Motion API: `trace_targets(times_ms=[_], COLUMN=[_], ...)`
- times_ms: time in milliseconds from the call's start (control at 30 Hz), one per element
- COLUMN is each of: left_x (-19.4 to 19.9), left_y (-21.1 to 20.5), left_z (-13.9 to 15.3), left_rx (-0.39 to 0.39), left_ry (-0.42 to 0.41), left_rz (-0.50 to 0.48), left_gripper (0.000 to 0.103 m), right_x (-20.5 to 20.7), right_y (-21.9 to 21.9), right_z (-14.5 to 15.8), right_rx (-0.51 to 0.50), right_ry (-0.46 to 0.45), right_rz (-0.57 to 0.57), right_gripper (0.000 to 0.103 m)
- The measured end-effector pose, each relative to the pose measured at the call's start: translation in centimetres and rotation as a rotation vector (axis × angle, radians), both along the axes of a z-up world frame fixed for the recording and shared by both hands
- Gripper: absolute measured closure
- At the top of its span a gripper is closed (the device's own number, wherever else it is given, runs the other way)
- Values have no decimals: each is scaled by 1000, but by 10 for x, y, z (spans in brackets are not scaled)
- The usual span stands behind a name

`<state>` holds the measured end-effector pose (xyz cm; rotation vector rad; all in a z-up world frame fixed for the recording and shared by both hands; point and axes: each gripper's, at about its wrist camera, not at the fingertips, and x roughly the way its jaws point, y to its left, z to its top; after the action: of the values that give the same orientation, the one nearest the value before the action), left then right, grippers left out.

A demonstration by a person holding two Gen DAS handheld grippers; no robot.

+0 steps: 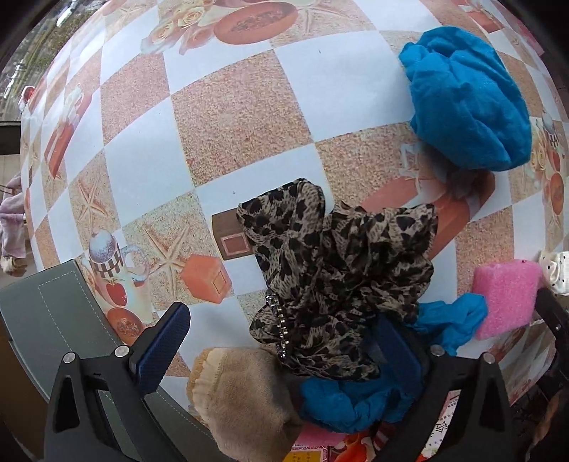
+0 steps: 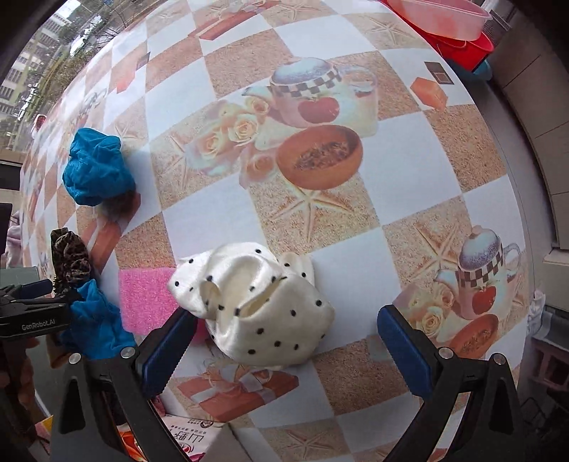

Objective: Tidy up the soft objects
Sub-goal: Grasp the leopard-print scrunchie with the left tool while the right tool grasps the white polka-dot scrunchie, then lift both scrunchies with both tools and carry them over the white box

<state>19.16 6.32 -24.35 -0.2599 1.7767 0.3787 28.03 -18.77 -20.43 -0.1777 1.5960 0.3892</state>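
Note:
In the left wrist view my left gripper (image 1: 281, 344) is open, and a leopard-print scarf (image 1: 338, 270) lies between its fingers, draped over the right one. A blue cloth (image 1: 352, 401) lies under it, a beige knit piece (image 1: 242, 398) sits near the left finger, and a pink sponge (image 1: 505, 298) lies to the right. A bundled blue cloth (image 1: 466, 96) lies farther off. In the right wrist view my right gripper (image 2: 284, 344) is open around a white polka-dot cloth (image 2: 263, 305) on the table. The pink sponge (image 2: 145, 302) and the left gripper (image 2: 32, 302) appear at the left.
The table carries a checkered printed tablecloth (image 2: 409, 160). Red and pink plastic basins (image 2: 451, 25) stand at the far right corner. A grey chair back (image 1: 46, 320) stands by the table's near left edge. A printed package (image 2: 192, 440) lies at the near edge.

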Motion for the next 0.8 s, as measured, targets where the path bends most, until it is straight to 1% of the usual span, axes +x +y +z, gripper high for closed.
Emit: trace_targets(times_ms=[33,100,167,200,233,267,333,400,467,533,633,800], left_x=[-1,2,7,7,7,7,5,1,-2,-8,-17,-30], left_y=[-3,-5,-9,-11,-13,-16,-16,-15,-15,-19,-24,-38], left_z=[2,5,7,10,11,13,21,34,48,64,85,117], left_rx=[-7,-36,-93,-98,-90,-78,-57,-53,-39,-23,-29,-33], left_ry=[-9,-24,-47,-53,-57,-64,-100,-142,-181,-217,-265,-327], left_rz=[-6,-14,0,5,4,-1,-1,14,19,11,-4,-34], left_gripper=[7,18,51,57,65,67,67,67,67,67,67,67], right_x=[1,3,2,2,1,-2,0,1,20,18,15,-17], right_y=[5,13,16,17,18,24,21,14,3,-2,-10,-28], right_z=[-1,-5,-3,0,5,7,11,20,34,45,58,73], right_rx=[2,-7,-44,-57,-58,-44,-7,17,43,70,96,133], right_ry=[-2,6,-17,-35,-52,-51,-12,-6,-11,-8,-2,9], right_rz=[10,35,54,70,84,93,82,66,54,39,25,4], right_gripper=[1,3,16,33,55,62,66,66,66,66,66,66])
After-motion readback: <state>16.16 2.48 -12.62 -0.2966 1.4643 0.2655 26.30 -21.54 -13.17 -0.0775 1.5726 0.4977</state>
